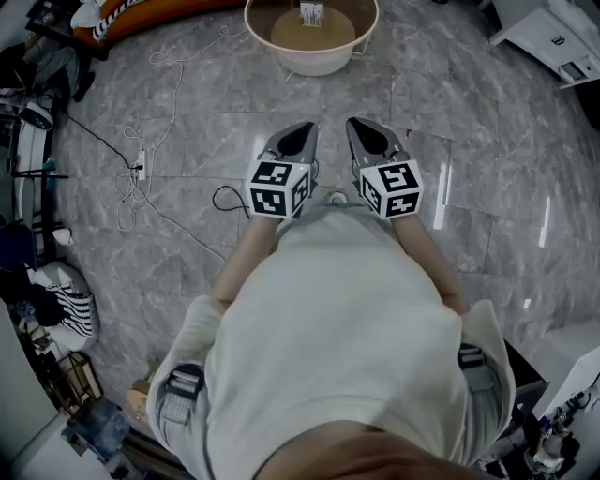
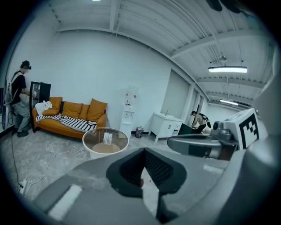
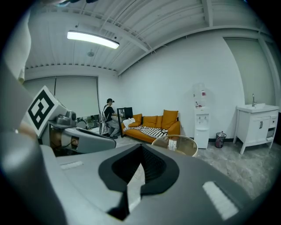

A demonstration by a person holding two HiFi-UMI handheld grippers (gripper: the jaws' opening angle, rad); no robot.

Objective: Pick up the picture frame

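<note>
The picture frame (image 1: 311, 13) is a small pale upright card on a round glass-topped table (image 1: 309, 62) straight ahead across the marble floor. It shows small in the left gripper view (image 2: 108, 138) and in the right gripper view (image 3: 172, 143), well beyond both grippers. I hold the left gripper (image 1: 300, 129) and the right gripper (image 1: 361, 127) side by side close to my body, pointing slightly down at the floor. The left gripper's (image 2: 144, 151) jaws are shut with nothing between them. The right gripper's (image 3: 141, 148) jaws are shut and empty too.
An orange sofa (image 2: 72, 115) with a striped blanket stands behind the table, with a water dispenser (image 2: 129, 112) and a white sink cabinet (image 2: 167, 125) along the wall. A power strip and cables (image 1: 141, 169) lie on the floor at left. A person (image 2: 19, 96) stands by the sofa.
</note>
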